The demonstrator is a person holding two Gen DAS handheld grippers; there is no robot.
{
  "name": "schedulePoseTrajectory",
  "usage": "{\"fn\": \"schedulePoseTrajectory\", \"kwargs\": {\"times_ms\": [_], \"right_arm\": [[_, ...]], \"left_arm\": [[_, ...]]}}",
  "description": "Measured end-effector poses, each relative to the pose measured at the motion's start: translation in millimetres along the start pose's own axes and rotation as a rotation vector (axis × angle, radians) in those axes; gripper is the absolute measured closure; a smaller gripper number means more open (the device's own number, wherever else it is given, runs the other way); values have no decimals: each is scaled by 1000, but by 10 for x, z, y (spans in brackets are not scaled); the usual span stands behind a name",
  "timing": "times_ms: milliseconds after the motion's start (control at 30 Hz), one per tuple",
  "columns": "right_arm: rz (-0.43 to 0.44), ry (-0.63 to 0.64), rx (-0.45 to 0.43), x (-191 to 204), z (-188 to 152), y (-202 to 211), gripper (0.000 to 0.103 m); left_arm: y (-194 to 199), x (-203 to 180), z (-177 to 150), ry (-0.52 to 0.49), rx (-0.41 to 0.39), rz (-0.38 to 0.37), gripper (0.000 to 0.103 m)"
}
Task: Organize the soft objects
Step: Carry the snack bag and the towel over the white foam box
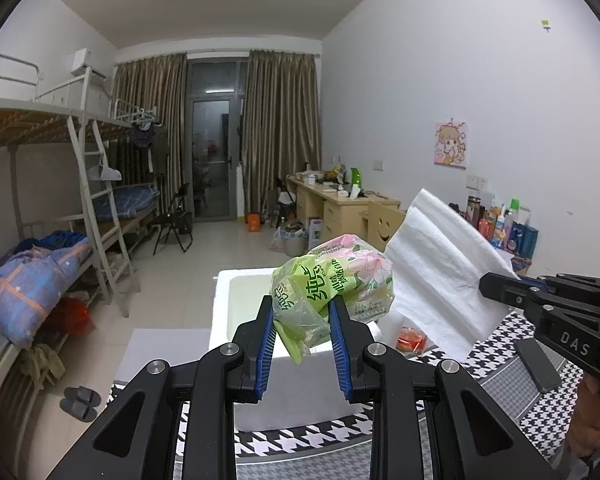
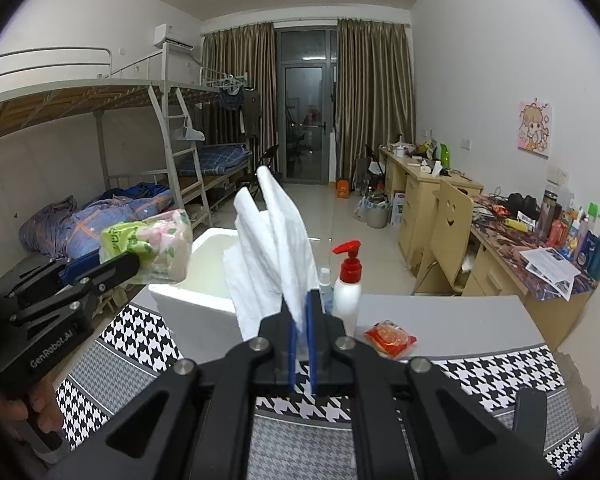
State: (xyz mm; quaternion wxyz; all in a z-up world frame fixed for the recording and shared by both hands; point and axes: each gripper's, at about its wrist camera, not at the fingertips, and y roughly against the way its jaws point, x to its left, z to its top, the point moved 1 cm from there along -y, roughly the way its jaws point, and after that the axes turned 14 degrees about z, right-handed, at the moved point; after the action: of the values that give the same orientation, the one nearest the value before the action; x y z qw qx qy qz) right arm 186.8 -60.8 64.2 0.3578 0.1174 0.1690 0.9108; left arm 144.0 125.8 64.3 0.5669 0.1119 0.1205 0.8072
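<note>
My left gripper (image 1: 303,308) is shut on a green and pink plastic tissue pack (image 1: 336,276), held in the air above a white foam box (image 1: 224,300). The same pack (image 2: 152,246) and left gripper (image 2: 134,264) appear at the left of the right wrist view. My right gripper (image 2: 301,312) is shut on white folded tissue sheets (image 2: 276,248) that stand up from its pads beside the foam box (image 2: 188,304). In the left wrist view the sheets (image 1: 440,264) fan out from the right gripper (image 1: 486,282) at the right.
A houndstooth cloth (image 2: 480,372) covers the table. On it stand a white pump bottle with a red cap (image 2: 346,284) and a small red packet (image 2: 390,338). Bunk beds (image 1: 52,184) line the left wall, cluttered desks (image 2: 512,240) the right.
</note>
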Motion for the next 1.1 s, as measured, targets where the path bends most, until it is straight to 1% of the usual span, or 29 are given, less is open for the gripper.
{"fn": "schedulePoseTrajectory", "kwargs": {"times_ms": [133,333,600,1100], "right_arm": [[-10,4,-13,17,55,-19,96],[-19,-4,-5,10,114,-105,96],[-40,-7,-2,-9,153,-194,96],[-49,-7,19,9,266,-383,96]], "left_arm": [[-56,13,46,7,1,11,75],[-90,-22,60,5,5,8,75],[-180,-33,77,-3,10,29,75],[-476,-50,158,-16,63,50,75]]}}
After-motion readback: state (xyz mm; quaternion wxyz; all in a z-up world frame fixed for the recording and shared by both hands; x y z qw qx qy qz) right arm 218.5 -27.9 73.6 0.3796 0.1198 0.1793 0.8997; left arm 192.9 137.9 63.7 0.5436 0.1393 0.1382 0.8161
